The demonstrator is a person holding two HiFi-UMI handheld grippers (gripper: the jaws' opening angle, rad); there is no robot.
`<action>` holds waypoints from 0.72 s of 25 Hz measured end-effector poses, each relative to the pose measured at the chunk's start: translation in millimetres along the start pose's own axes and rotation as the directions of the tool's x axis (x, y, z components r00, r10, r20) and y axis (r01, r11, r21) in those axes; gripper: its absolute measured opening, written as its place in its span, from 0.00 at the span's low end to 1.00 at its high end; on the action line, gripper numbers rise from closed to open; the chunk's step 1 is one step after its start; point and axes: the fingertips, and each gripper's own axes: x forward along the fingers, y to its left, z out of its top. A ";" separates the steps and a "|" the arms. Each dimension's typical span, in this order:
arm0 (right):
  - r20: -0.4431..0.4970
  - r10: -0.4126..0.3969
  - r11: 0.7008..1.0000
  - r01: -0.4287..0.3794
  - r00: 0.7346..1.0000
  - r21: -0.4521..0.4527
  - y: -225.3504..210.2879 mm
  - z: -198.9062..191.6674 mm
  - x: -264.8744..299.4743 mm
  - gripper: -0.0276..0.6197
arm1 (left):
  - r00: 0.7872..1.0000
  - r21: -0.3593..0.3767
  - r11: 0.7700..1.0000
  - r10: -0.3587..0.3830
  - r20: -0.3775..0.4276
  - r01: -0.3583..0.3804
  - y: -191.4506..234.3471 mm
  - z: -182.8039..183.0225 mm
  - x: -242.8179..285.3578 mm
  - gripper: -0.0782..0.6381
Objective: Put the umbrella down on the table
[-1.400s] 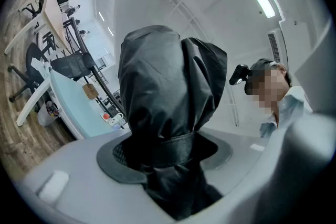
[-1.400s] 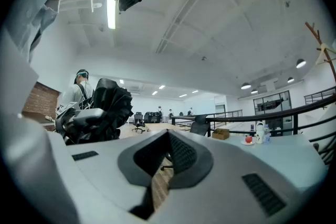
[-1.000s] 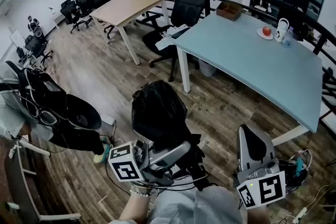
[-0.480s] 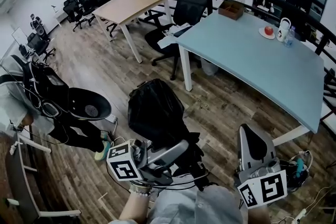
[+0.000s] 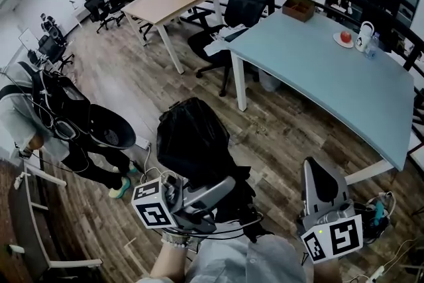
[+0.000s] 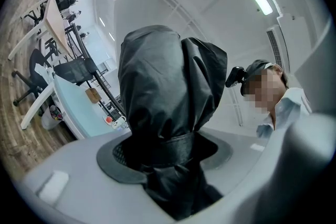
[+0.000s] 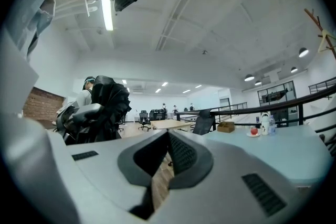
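Note:
A folded black umbrella [image 5: 194,142] stands up out of my left gripper [image 5: 199,194], low in the head view and over the wooden floor. In the left gripper view its black fabric [image 6: 168,86] fills the space between the jaws of my left gripper [image 6: 170,152], which is shut on it. My right gripper [image 5: 322,190] is at the lower right, shut, with nothing held; its jaws meet in my right gripper [image 7: 168,155]. The light blue table [image 5: 331,83] lies ahead and to the right, apart from both grippers. From the right gripper view the umbrella [image 7: 108,105] shows at left.
On the table's far end are a wooden box [image 5: 298,8], an apple on a plate [image 5: 346,38] and a white jug [image 5: 364,36]. A black office chair [image 5: 246,0] stands at its far corner. A person with black gear [image 5: 63,119] stands left. Cables [image 5: 379,214] lie at lower right.
The left gripper and umbrella drifted slightly left and lower in the head view. The person at left shifted. The right gripper kept its place.

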 end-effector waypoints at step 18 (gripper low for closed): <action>-0.019 -0.026 0.999 0.026 0.999 -0.025 -4.0 2.5 66.4 0.04 | 0.997 -0.003 0.998 -0.061 -0.042 0.061 45.6 40.9 12.0 0.46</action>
